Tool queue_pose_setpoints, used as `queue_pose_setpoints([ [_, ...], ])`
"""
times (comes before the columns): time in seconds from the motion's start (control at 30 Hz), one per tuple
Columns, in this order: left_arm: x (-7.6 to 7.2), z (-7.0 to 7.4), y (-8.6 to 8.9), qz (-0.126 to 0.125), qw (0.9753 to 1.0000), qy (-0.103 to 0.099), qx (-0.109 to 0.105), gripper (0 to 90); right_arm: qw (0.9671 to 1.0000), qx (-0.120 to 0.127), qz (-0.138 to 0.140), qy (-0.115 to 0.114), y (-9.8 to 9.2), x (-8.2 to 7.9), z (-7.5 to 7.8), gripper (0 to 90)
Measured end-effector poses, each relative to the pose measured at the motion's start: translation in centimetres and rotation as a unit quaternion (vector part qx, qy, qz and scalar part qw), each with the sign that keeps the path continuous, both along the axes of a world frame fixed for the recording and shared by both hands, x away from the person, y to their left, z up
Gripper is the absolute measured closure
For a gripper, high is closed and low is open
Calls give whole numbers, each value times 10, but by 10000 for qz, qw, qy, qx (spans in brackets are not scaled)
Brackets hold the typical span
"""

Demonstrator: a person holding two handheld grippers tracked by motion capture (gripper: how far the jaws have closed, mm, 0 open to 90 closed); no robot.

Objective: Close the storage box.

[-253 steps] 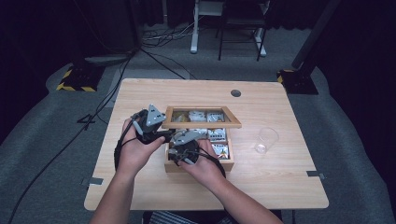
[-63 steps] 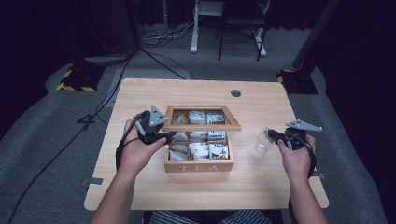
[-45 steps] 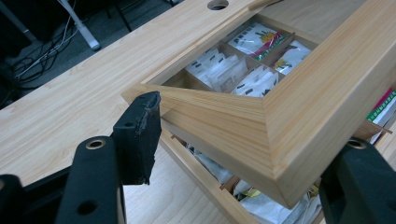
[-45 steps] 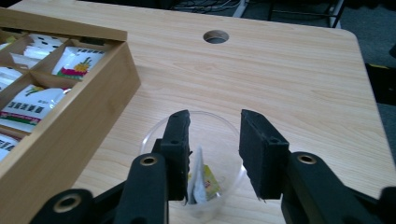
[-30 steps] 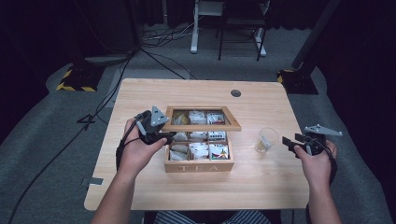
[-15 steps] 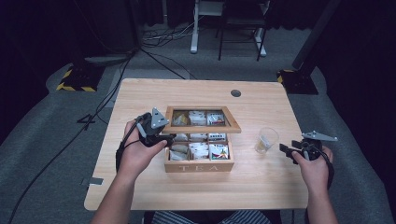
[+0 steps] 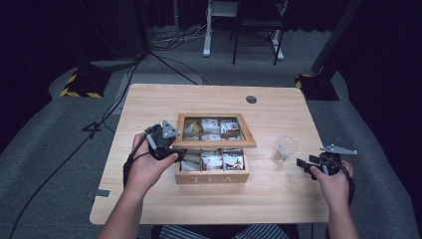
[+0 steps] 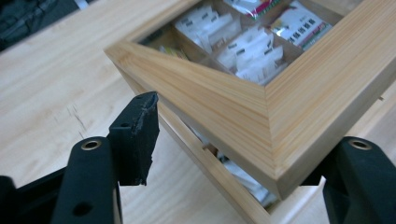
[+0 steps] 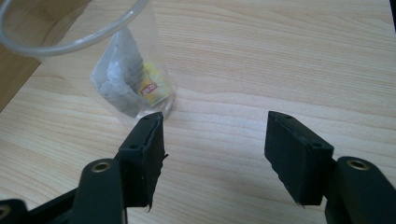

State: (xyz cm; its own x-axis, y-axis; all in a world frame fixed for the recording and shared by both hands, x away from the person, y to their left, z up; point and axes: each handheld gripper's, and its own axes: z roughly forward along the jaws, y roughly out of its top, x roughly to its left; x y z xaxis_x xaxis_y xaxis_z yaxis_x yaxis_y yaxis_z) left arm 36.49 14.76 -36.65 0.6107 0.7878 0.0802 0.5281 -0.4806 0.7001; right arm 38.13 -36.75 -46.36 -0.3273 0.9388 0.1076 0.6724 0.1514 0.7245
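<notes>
A wooden tea box [image 7: 211,178] sits mid-table with packets of tea in its compartments. Its glass-windowed lid [image 7: 215,144] is raised. My left gripper [image 7: 175,151] is at the lid's left corner. In the left gripper view the left gripper [image 8: 243,135] is open wide, and the lid's wooden corner [image 8: 261,112] lies between the jaws. A clear plastic cup [image 7: 284,148] stands right of the box with a tea bag [image 9: 130,88] inside. My right gripper [image 7: 304,165] hovers open near the table's right edge, a little right of the cup [image 9: 93,51], with nothing between its fingers [image 9: 212,140].
The light wooden table [image 7: 199,99] has a round cable hole [image 7: 251,99] at the back. Bare wood stretches in front of the box and around the cup. Cables, a white desk leg [image 7: 206,30] and black stands are on the grey floor behind.
My right gripper left the box, reached the cup, then drew back right and toward the person, open. A tea bag now sits in the cup. The left gripper stayed at the lid.
</notes>
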Motion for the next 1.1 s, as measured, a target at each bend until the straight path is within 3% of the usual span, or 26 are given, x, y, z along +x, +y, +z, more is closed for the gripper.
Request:
queue_pose_setpoints([
  [0.57,-14,-10,3,-176,9987,477,-103,420,9998,49,202,4,11,13,0,388],
  [1.1,-21,-24,3,-417,9960,785,49,419,9996,42,276,93,15,24,-2,388],
])
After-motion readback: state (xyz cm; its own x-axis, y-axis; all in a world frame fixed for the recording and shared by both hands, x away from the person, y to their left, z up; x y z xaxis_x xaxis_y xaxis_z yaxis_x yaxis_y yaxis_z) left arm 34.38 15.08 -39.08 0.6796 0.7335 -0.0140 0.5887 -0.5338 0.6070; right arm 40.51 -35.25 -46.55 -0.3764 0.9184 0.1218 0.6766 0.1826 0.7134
